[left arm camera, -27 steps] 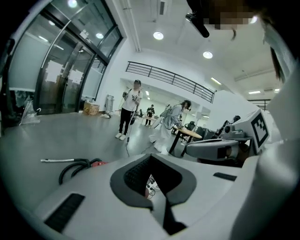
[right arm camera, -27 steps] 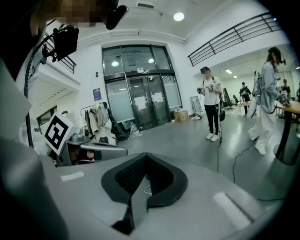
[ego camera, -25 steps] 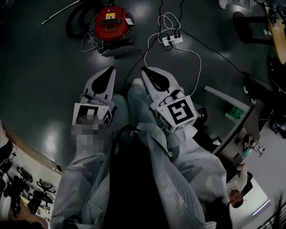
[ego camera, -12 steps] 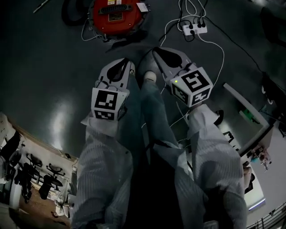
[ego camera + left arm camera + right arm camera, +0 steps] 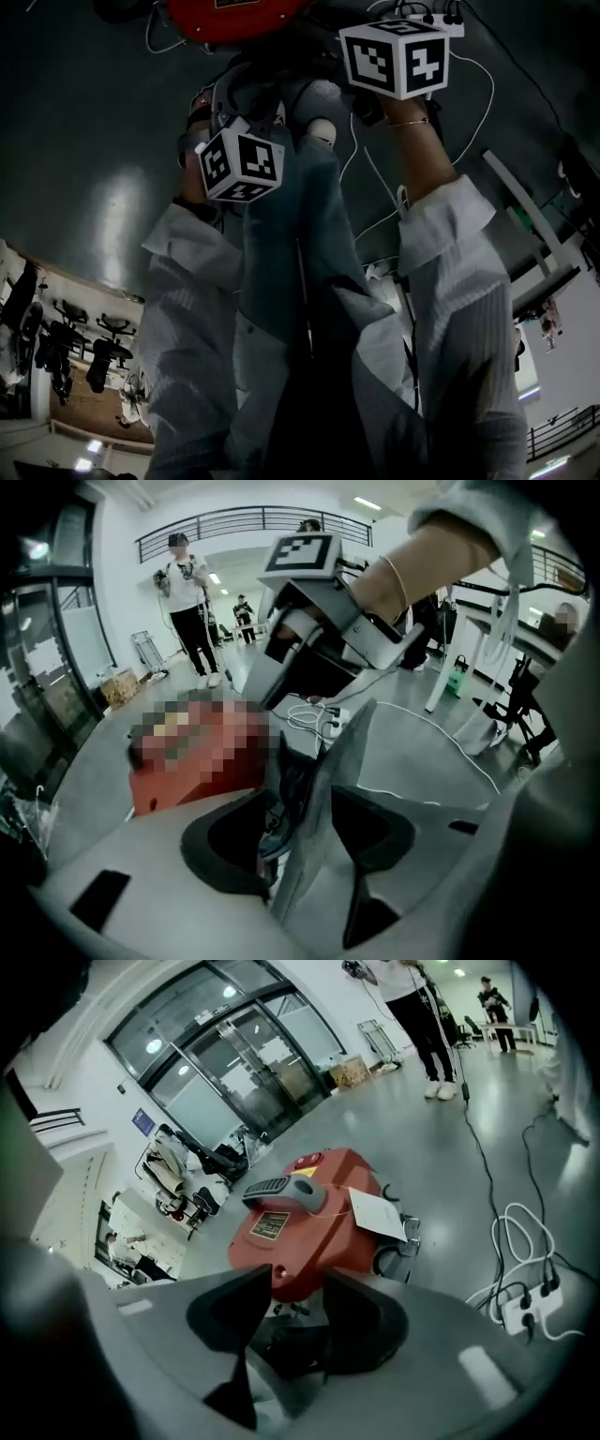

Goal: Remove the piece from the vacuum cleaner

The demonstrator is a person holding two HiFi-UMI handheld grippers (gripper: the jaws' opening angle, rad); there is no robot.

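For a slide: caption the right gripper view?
Right gripper, jaws just opened and empty, aimed at the red vacuum cleaner on the floor.

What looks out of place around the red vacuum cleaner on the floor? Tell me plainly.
Nothing looks damaged or spilled. Two untidy things stand out: a white paper tag lies askew on top of the vacuum cleaner, and white cable lies in loose loops on the floor beside the power strip, a possible snag.
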